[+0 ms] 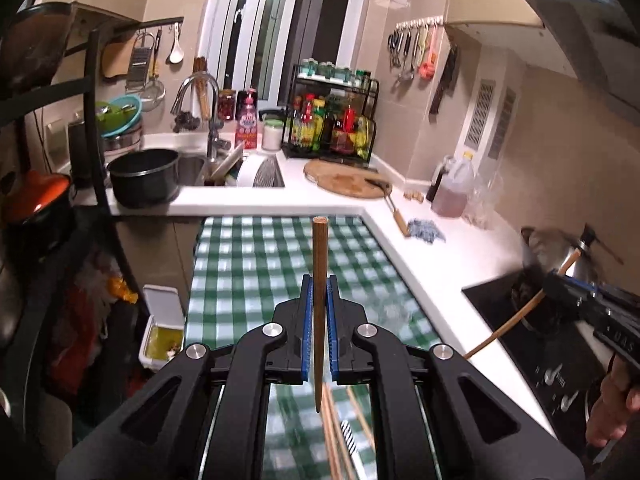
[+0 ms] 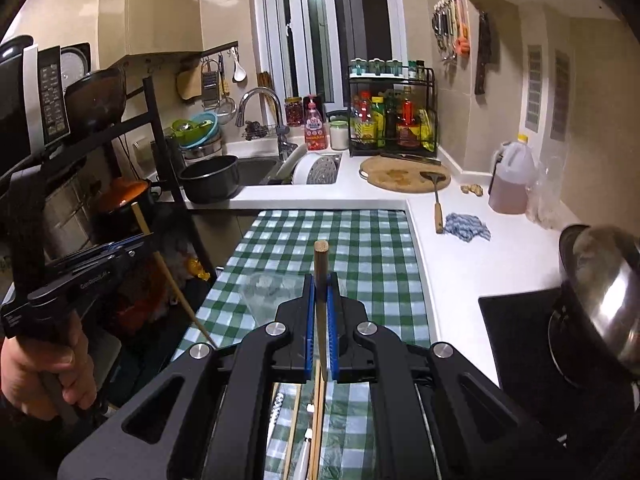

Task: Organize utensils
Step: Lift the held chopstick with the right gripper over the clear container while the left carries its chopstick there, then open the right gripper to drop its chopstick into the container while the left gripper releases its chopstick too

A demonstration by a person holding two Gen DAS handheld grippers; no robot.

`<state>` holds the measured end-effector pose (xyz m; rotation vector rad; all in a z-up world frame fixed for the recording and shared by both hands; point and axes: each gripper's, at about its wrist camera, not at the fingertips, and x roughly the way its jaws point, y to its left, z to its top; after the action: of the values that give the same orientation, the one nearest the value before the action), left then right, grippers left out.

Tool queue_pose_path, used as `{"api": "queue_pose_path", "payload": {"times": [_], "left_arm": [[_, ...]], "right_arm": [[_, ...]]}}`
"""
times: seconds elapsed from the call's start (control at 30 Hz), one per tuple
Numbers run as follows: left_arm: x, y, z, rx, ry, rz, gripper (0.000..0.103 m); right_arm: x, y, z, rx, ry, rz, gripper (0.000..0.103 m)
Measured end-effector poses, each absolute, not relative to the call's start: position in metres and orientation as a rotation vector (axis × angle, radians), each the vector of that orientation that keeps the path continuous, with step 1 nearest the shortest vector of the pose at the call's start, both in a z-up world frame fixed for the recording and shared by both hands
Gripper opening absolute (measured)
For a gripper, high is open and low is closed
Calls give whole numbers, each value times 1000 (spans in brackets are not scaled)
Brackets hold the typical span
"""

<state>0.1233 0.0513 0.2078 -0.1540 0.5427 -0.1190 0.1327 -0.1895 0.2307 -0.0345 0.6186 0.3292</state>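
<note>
Small kitchen, night at the window. L-shaped white counter (image 2: 452, 248) with a sink (image 2: 256, 170) at the far end, a round chopping board (image 2: 400, 176) by the spice rack (image 2: 390, 120), and an induction hob (image 2: 516, 332) on the right. A green checked cloth (image 2: 320, 240) covers the near work area.

Left claw (image 1: 319, 280): pads pressed shut on a dark wooden chopstick (image 1: 320, 264), blunt end pointing forward and up, tapered tip passing back between the fingers. Right claw (image 2: 321, 280): likewise clamped on a second chopstick (image 2: 321, 264) of a paler brown. Both sticks are held clear above the cloth. More chopsticks (image 2: 316, 424) lie on the cloth under the claws, partly hidden by the linkages.

Judgement: the step is carrying two picked sticks to wherever they are to be gathered; no holder is identifiable from here.

Doing it well:
- Keep both grips firm; each stick is pinched near its middle and could pivot.
- Keep the sticks apart in transit, since the long ends swing wide.
- Mind the tilted steel pot (image 2: 600, 300) on the hob at the right.
- Lower tip-first and release only once the stick is supported.
</note>
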Motion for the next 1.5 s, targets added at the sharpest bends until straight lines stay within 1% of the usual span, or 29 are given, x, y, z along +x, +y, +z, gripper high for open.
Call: {"api": "queue_pose_path", "payload": {"times": [0.2,0.37,0.47,0.57,0.67,0.77,0.97,1.27,1.43,1.47,1.5], "left_arm": [[142,56,235,-188,455,-141,7],[151,57,242,-207,364,-150,7],[161,53,232,-215,345,-174,7],[177,48,214,-203,365,-196,7],[196,44,189,-189,422,-195,7],[206,45,175,-184,462,-198,7],[219,42,153,-168,528,-206,7],[228,38,135,-158,579,-205,7],[229,34,129,-149,596,-211,7],[229,33,129,-149,598,-216,7],[228,34,130,-150,594,-214,12]], "right_arm": [[163,-177,270,-45,561,327,6],[184,-165,280,-49,520,320,6],[201,-158,267,-34,516,325,6],[215,-154,246,-26,522,330,6],[234,-152,216,-7,571,327,6],[246,-152,193,-6,618,314,6],[257,-146,163,-31,691,320,6],[261,-144,141,-36,742,321,6],[260,-142,140,-41,751,321,6],[259,-141,140,-45,753,321,6],[259,-140,140,-50,754,321,6]]}}
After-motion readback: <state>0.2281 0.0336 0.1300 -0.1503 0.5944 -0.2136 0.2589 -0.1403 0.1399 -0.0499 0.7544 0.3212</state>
